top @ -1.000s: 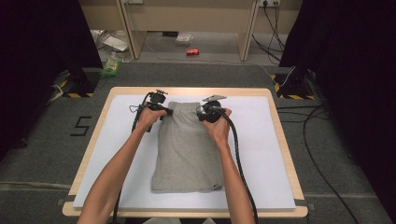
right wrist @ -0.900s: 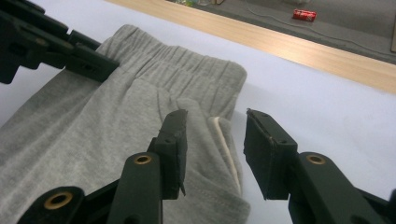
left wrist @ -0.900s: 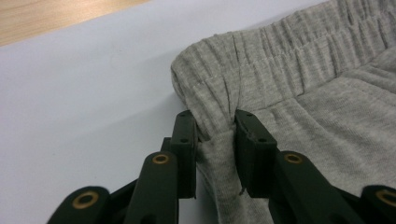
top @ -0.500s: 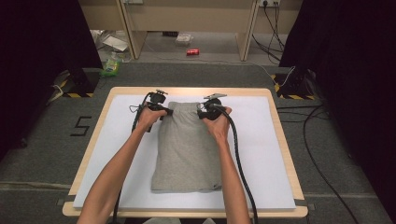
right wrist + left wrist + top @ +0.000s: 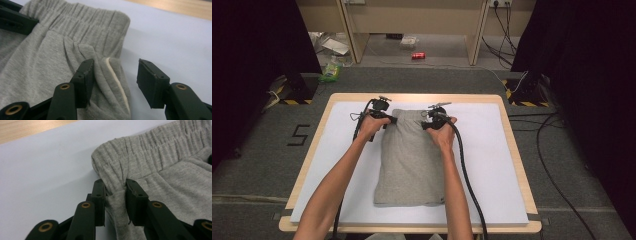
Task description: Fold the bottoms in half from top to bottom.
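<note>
My left gripper (image 5: 115, 191) pinches waistband of grey shorts (image 5: 412, 155); right gripper (image 5: 115, 75) jaws just opening, side seam loose between. Risk: uneven pull, fold slips on bench (image 5: 492, 150).

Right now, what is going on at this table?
A person is working on a folded pair of grey jersey shorts with an elastic waistband, lying on a white sheet over a wooden table. The left gripper is clamped on a bunch of fabric at one waistband corner. The right gripper sits at the other corner; its jaws have just been opening and now straddle the side seam, one pad off the cloth.
</note>
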`<action>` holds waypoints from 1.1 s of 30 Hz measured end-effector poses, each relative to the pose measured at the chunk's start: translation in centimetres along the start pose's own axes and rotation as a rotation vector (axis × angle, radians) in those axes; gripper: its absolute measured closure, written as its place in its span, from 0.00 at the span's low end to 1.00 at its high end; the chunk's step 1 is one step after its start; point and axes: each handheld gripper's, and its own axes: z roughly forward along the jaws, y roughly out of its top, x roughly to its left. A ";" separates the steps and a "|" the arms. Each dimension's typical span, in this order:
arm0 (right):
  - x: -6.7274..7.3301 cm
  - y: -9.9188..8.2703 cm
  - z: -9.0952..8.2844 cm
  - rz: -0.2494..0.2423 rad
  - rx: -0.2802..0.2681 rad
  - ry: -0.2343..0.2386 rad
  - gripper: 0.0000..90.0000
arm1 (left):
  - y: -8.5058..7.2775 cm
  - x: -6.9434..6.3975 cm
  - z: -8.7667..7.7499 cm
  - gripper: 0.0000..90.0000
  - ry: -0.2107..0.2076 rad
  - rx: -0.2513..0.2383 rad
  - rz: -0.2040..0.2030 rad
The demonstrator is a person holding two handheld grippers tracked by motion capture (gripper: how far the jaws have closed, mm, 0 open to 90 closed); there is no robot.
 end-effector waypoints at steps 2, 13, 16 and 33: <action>0.1 0.0 0.3 -0.005 0.011 -0.001 0.53 | 0.0 0.0 0.0 0.78 0.000 -0.001 0.000; 0.3 0.1 1.0 -0.006 0.039 0.002 0.61 | -0.3 0.0 0.0 0.78 -0.006 -0.012 -0.011; 0.3 0.1 1.0 -0.008 0.038 0.022 0.71 | -0.3 0.0 0.0 0.78 -0.005 -0.012 -0.011; 0.3 0.7 -0.3 -0.018 -0.007 0.066 0.93 | 0.1 0.2 -0.9 0.80 -0.049 -0.039 -0.033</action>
